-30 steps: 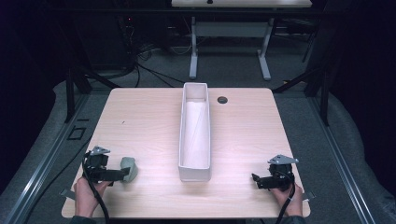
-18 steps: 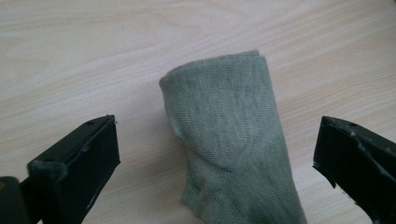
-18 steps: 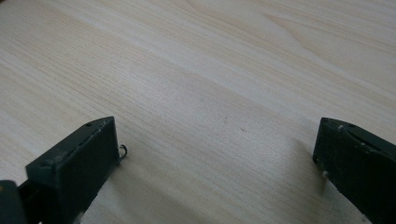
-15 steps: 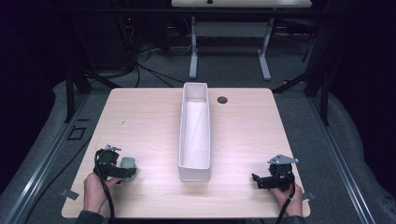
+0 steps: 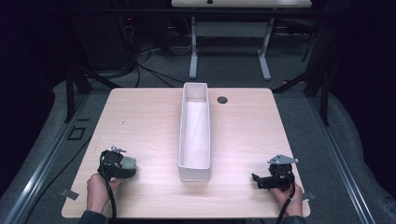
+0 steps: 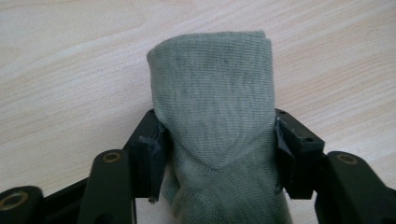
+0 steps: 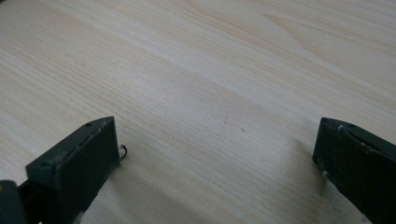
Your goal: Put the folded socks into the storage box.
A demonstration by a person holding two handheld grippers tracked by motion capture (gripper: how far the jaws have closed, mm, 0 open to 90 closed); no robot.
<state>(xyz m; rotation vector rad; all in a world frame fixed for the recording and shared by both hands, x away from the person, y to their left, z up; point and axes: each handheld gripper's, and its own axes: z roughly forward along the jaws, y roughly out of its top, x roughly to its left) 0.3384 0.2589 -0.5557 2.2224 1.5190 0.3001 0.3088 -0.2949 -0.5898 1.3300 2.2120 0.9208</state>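
My left tongs have just closed on a rolled green sock, its long axis pointing away along the bench; my right tongs rest apart.

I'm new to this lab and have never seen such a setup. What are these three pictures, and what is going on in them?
A person sits at a wooden table and holds a hand-operated gripper in each hand; no robot arm is involved. The high view looks down from above. The other two come from small cameras riding on each gripper, looking along its black jaws. On the table stands a long white bin, and a small dark round spot lies near the far edge. The left gripper has just been closing its jaws, which now press on a rolled grey-green cloth. The right gripper rests open with bare wood between its jaws.
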